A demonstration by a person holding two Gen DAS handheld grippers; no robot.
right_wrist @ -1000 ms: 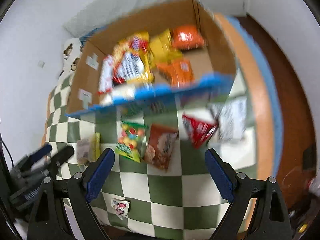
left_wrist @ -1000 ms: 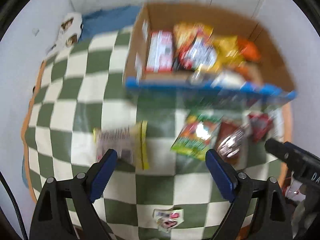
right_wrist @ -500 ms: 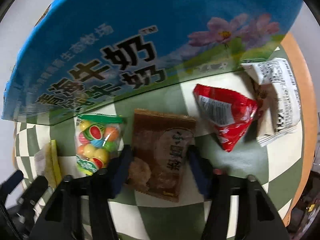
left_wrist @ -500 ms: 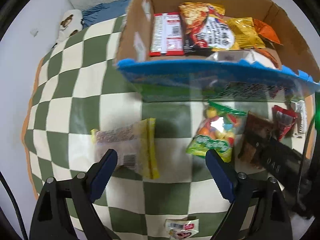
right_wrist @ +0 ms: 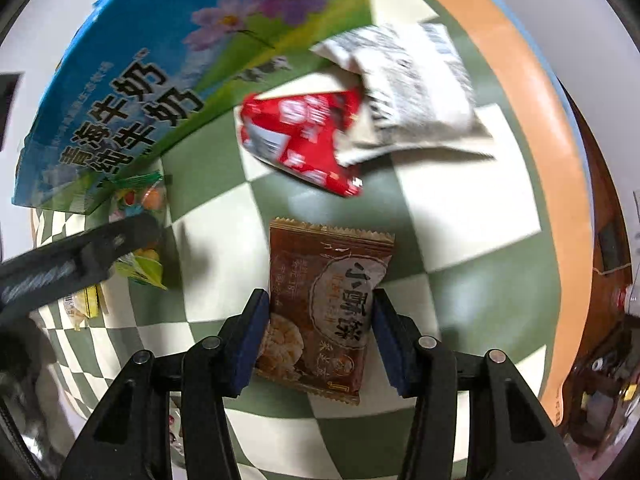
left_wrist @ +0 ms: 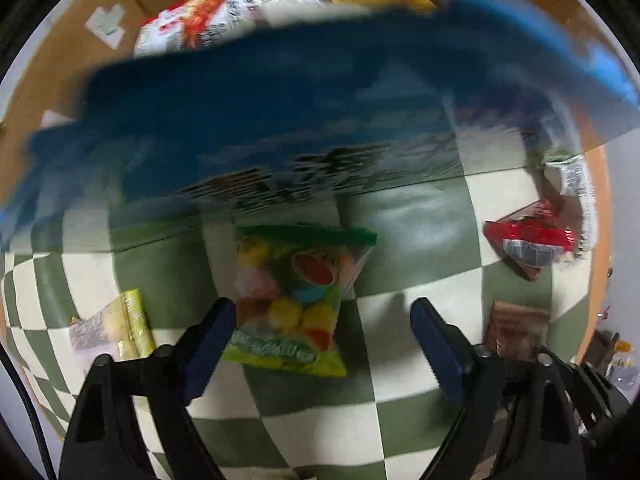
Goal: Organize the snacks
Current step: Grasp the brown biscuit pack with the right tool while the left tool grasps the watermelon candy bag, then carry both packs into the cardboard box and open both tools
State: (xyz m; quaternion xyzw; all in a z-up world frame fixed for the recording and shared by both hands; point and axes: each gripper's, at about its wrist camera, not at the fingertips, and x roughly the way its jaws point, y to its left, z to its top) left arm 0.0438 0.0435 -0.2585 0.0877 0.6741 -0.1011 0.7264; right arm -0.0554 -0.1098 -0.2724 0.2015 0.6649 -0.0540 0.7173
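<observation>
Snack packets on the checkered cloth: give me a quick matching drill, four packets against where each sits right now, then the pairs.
Things:
1. brown packet
2. fruit-candy bag
3. red packet
4. white packet

Places:
A. between the open left gripper's fingers, nearer one finger
B. overlapping the red packet, nearest the orange table edge
C. between the right gripper's fingers, both close against its sides
D. between the box front and the brown packet

Pairs: 1-C, 2-A, 3-D, 4-B
</observation>
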